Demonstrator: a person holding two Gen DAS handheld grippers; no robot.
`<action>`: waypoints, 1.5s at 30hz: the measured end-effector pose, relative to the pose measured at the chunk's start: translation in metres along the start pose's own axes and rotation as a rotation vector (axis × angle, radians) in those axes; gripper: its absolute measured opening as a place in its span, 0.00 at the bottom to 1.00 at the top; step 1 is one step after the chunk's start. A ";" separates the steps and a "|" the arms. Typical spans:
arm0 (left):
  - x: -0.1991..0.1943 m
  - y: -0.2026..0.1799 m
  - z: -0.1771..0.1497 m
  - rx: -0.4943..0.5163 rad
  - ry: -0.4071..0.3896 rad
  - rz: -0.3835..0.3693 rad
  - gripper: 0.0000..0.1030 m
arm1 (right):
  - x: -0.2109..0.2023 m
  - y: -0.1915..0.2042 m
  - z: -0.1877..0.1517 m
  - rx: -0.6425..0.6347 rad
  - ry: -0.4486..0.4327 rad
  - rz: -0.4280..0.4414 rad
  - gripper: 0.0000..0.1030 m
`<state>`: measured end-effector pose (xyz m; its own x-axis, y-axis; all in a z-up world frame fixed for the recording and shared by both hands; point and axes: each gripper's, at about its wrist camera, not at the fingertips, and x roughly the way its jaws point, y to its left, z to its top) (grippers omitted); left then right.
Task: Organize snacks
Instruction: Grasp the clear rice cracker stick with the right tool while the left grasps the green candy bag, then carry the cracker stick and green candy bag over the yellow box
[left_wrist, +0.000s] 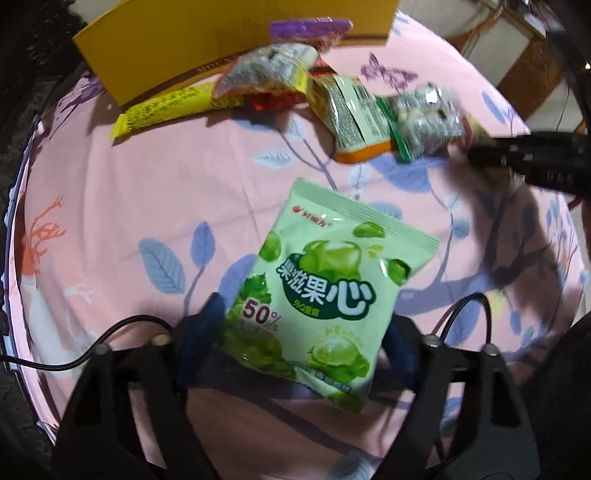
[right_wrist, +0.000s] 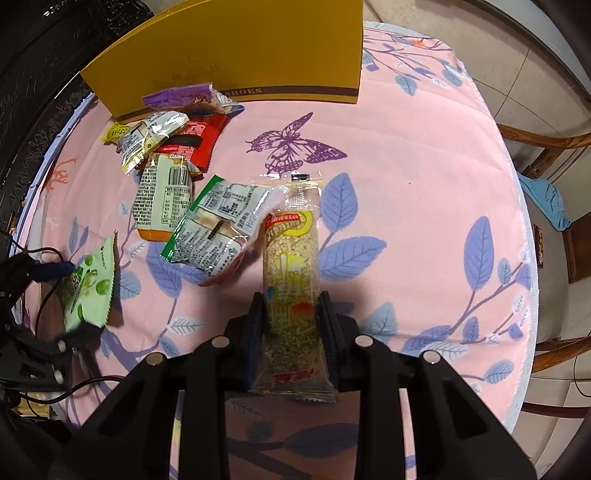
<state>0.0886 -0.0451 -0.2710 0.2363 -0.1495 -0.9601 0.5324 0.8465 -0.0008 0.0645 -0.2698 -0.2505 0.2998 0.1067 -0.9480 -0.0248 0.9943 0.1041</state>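
The left gripper (left_wrist: 303, 332) is straddling a green gummy bag (left_wrist: 325, 288) reading "50%" on the pink cloth (left_wrist: 147, 177); pad contact is unclear. Rightward, the right gripper (right_wrist: 291, 314) is clamping a rice bar (right_wrist: 291, 280) below the "SHOES" box (right_wrist: 236, 55).

the pink tablecloth (right_wrist: 424, 155) is lying as soft matt woven cloth. the green gummy bag (left_wrist: 325, 288) is showing smooth plastic film with a slight sheen, and the rice bar wrapper (right_wrist: 291, 280) is gleaming as clear glossy plastic. the yellow shoe box (right_wrist: 236, 51) is looking like matt cardboard. the gripper fingers (right_wrist: 255, 332) are showing matt black plastic.
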 end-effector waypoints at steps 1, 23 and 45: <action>-0.002 0.001 0.000 -0.001 -0.010 -0.008 0.64 | 0.000 0.000 0.000 -0.001 0.000 0.000 0.29; -0.021 0.036 0.008 -0.216 -0.099 -0.143 0.28 | -0.016 -0.001 0.006 0.018 -0.035 -0.022 0.28; -0.011 0.048 0.011 -0.292 -0.059 -0.104 0.22 | -0.009 -0.008 0.006 0.083 -0.013 -0.020 0.28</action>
<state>0.1208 -0.0082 -0.2570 0.2442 -0.2655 -0.9327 0.3023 0.9347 -0.1869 0.0674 -0.2791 -0.2408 0.3119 0.0859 -0.9462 0.0605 0.9921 0.1101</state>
